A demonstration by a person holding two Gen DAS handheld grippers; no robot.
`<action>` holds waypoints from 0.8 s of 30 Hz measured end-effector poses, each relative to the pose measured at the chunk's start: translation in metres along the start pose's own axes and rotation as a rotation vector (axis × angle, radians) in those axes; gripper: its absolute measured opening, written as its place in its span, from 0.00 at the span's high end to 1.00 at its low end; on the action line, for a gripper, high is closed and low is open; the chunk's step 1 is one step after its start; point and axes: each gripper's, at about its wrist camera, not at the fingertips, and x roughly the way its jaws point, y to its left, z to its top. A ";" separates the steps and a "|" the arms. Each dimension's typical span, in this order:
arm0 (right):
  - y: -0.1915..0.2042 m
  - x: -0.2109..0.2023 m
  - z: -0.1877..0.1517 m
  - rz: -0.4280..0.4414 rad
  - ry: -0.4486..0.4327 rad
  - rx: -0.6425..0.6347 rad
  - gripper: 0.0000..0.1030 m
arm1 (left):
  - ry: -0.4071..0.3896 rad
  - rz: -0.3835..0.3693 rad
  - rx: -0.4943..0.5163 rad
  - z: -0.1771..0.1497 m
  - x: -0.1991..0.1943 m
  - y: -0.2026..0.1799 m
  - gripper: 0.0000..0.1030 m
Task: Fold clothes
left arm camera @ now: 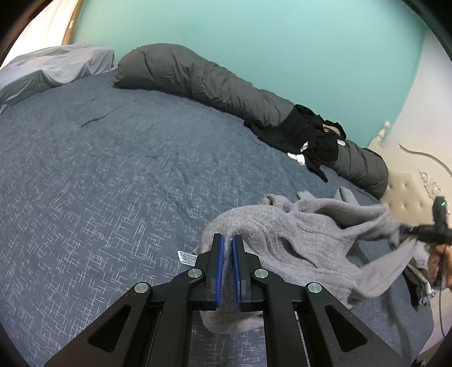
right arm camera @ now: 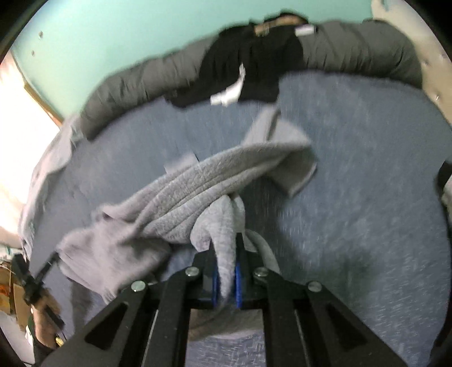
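Above the blue bedspread [left arm camera: 99,169], my left gripper [left arm camera: 227,240] and right gripper [right arm camera: 226,265] each pinch the bunched grey fleece garment [left arm camera: 305,231] between nearly closed fingers, no fold formed, while black clothes [left arm camera: 308,135] wait heaped against the bolster [left arm camera: 197,76].

Home bedroom, blue-covered bed [left arm camera: 113,169], long grey bolster pillow [left arm camera: 197,76], tufted headboard [left arm camera: 406,194], teal wall [left arm camera: 254,42]

Light: soft, even daylight; blown-out white window [left arm camera: 36,25] at upper left.
Shadows: faint, under the crumpled grey fleece garment [left arm camera: 305,240].
Left wrist view: sharp; slight blur at far right.
Right wrist view: motion-smeared throughout.
Edges: strong fisheye bending, black corner vignette.
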 end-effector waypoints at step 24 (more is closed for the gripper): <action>-0.047 -0.087 -0.048 -0.073 -0.193 0.189 0.92 | -0.004 -0.056 0.019 0.000 -0.019 -0.025 0.93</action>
